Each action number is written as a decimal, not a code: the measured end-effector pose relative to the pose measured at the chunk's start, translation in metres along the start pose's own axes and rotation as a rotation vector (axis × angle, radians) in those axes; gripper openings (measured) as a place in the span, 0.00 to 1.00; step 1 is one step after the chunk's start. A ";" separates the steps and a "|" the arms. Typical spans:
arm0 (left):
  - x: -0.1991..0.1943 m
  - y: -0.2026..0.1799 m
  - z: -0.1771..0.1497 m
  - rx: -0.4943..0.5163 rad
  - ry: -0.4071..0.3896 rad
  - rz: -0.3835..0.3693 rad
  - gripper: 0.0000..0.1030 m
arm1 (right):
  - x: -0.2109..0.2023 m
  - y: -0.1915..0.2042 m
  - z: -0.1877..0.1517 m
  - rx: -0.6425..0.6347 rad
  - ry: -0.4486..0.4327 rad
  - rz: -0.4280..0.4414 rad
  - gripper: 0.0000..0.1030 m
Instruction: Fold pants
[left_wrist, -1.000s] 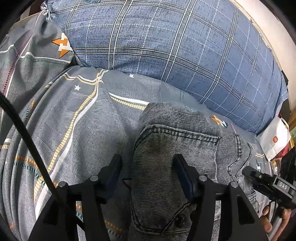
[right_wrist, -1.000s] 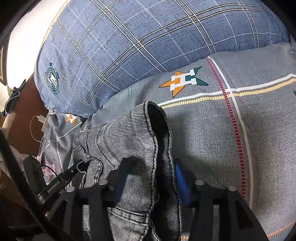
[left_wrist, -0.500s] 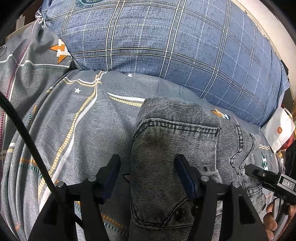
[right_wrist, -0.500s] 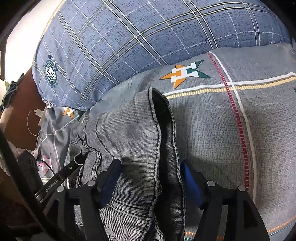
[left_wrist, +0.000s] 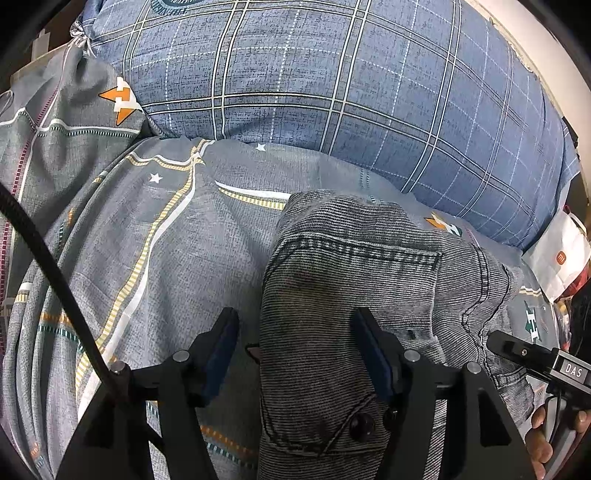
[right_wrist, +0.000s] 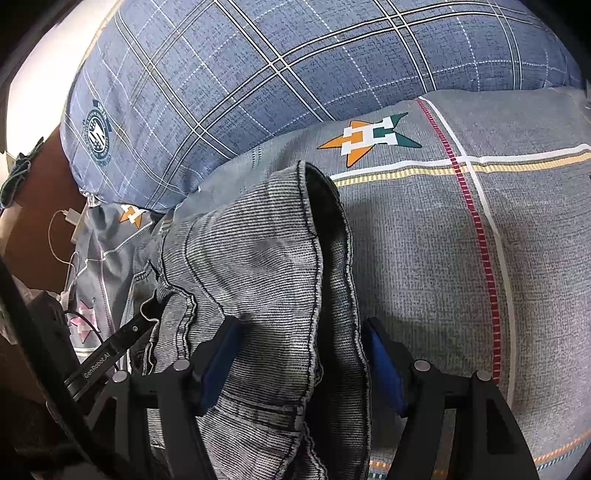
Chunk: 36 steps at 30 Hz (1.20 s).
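I hold one claw in each hand over a bed. The pants (left_wrist: 354, 295), made of grey ribbed denim, lie folded into a thick bundle on the grey patterned bedsheet (left_wrist: 140, 258), just in front of a large blue plaid pillow (left_wrist: 332, 92) at the far side.

My left claw (left_wrist: 295, 347) is released. Its jaws have just been opening, and they straddle the left edge of the pants: the right finger sits over the denim near a stitched back pocket, and the left finger hangs over bare sheet. A dark button shows on the cloth close to me.

My right claw (right_wrist: 303, 354) is also released, its jaws having just been opening too. A raised fold of the pants (right_wrist: 258, 266) sits between the blue pads, which stand apart from the cloth on either side.

At the right edge of the left view, my other hand (left_wrist: 546, 443) grips its handle beside a white paper bag (left_wrist: 557, 258).
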<state>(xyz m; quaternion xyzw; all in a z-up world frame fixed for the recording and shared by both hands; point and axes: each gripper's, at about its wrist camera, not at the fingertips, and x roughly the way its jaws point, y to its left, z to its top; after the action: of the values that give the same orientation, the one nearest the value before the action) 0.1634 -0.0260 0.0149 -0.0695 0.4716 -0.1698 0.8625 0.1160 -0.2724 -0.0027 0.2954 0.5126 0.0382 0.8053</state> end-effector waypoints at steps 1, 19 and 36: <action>0.000 0.000 0.000 0.001 0.000 0.000 0.64 | 0.000 0.000 0.000 -0.001 0.000 -0.001 0.69; 0.001 -0.001 0.000 0.002 0.001 0.001 0.64 | 0.001 0.001 0.001 -0.010 0.004 -0.006 0.70; 0.000 -0.001 0.000 0.002 0.001 0.003 0.64 | 0.002 0.001 0.001 -0.015 0.007 -0.009 0.70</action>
<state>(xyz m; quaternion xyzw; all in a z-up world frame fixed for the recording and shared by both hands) 0.1630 -0.0267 0.0149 -0.0677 0.4717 -0.1691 0.8627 0.1181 -0.2713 -0.0030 0.2869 0.5163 0.0397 0.8060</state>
